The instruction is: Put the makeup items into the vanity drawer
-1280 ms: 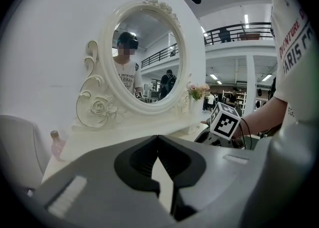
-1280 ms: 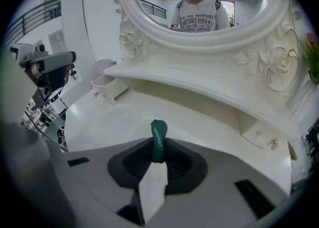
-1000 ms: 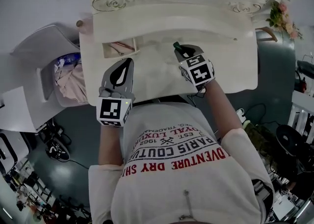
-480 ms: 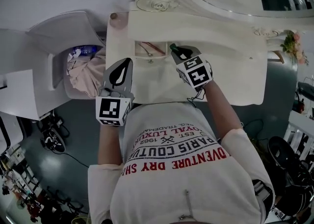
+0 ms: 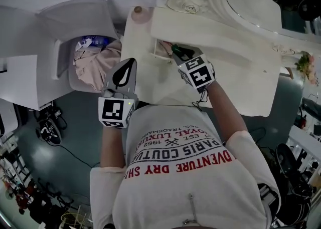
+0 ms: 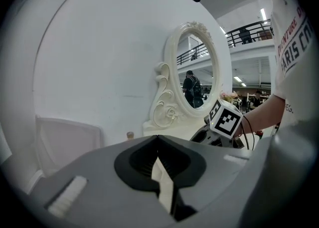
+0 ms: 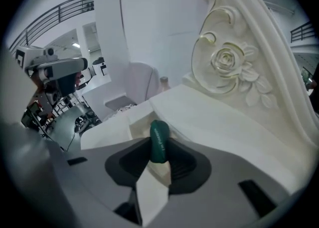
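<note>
Poised at the open cream vanity drawer (image 5: 159, 55) with a dark green makeup tube (image 7: 159, 139) between the just-opening fingers of the right gripper (image 5: 183, 54), not yet dropped in, with fingers of the left gripper (image 5: 129, 65) together, empty

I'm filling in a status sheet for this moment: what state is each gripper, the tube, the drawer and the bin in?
Right gripper: jaws on the dark green makeup tube, just been opening.
Dark green makeup tube: between those jaws, at the drawer's opening.
Cream vanity drawer: open.
Left gripper: jaws together, empty.
White bin: open, pink cloth inside.
</note>
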Demonstrator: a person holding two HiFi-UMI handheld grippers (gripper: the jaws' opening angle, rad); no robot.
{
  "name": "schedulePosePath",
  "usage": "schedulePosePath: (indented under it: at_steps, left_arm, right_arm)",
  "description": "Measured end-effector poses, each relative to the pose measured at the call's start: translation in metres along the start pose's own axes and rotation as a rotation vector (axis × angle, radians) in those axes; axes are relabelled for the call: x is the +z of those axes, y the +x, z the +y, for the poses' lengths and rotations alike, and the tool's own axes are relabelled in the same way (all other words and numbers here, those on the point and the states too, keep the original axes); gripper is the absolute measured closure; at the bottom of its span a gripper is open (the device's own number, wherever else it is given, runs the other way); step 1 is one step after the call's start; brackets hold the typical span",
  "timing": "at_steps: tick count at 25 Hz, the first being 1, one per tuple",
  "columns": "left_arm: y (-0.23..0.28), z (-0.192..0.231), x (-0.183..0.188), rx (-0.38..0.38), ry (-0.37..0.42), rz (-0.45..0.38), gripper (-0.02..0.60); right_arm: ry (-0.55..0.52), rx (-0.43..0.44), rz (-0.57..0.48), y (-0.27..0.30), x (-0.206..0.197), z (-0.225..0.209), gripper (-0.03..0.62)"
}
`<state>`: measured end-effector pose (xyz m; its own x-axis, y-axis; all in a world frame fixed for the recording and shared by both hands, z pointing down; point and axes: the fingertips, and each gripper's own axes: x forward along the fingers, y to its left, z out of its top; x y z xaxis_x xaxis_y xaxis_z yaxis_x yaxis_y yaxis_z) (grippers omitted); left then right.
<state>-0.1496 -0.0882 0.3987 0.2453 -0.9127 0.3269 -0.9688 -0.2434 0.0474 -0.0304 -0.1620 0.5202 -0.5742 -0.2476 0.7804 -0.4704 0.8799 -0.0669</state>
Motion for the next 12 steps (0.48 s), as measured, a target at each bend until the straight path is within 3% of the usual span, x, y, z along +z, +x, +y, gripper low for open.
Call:
schedulePosePath:
  at_steps: [5,7,12]
  left_arm:
    - [-0.007,0.013,-0.005,0.024,-0.013,0.002,0.571]
    - [-0.009,0.015,-0.006,0.026,-0.013,0.002,0.571]
    - [-0.011,0.017,-0.008,0.025,-0.015,0.002,0.571]
  right_arm:
    - [0.011,0.043,0.020,0.013,0.001,0.010,0.461]
    - [0.022,0.059,0.027,0.016,0.001,0.014,0.393]
    - [0.034,0.042,0.030,0.013,0.000,0.013,0.384]
